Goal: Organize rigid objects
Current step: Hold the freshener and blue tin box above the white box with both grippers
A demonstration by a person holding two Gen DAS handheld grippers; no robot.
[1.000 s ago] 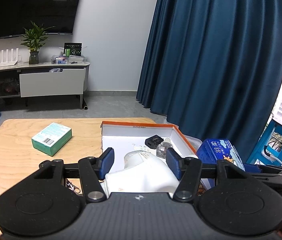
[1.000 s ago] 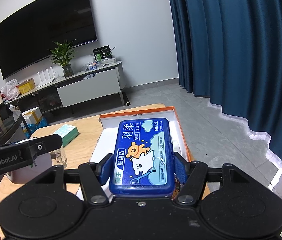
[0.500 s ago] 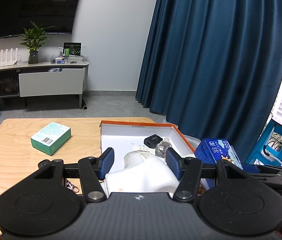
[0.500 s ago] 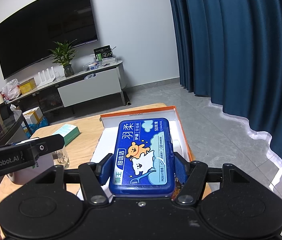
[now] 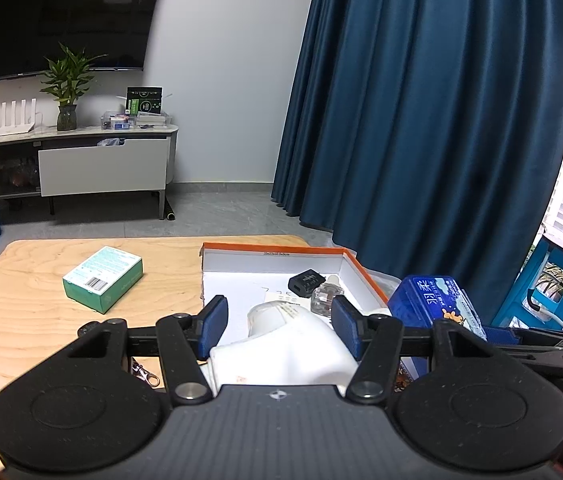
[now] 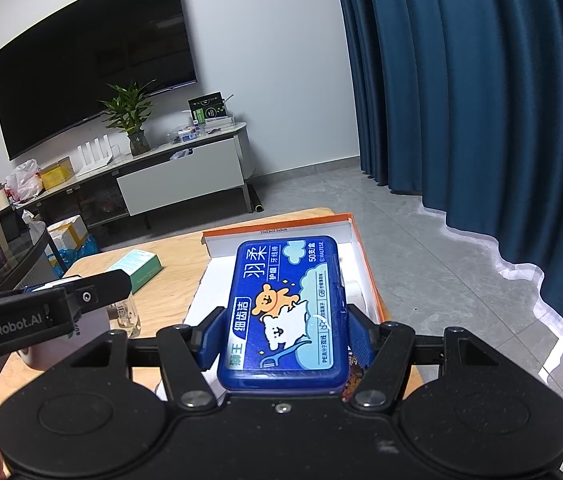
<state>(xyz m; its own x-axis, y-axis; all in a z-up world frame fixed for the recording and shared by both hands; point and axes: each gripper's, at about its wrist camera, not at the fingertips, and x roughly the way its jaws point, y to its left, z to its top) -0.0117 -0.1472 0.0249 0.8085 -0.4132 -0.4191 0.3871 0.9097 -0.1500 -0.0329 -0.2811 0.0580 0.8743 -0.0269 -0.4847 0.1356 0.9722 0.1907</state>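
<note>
Your left claw [image 5: 279, 322] is clamped on a white jug [image 5: 285, 350], held above the near end of the orange-rimmed tray [image 5: 361, 270] on the bench [image 5: 21, 320]. Your right claw [image 6: 283, 334] grips the blue floss box [image 6: 285, 308] by its sides, over the tray's right part.

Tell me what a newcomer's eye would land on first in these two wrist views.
The blue floss-pick case with a cartoon bear fills the right wrist view, clamped in the right gripper above the orange-rimmed white box. In the left view, the left gripper grips a white bottle over that box, and a green carton lies alone on the wooden table.
</note>
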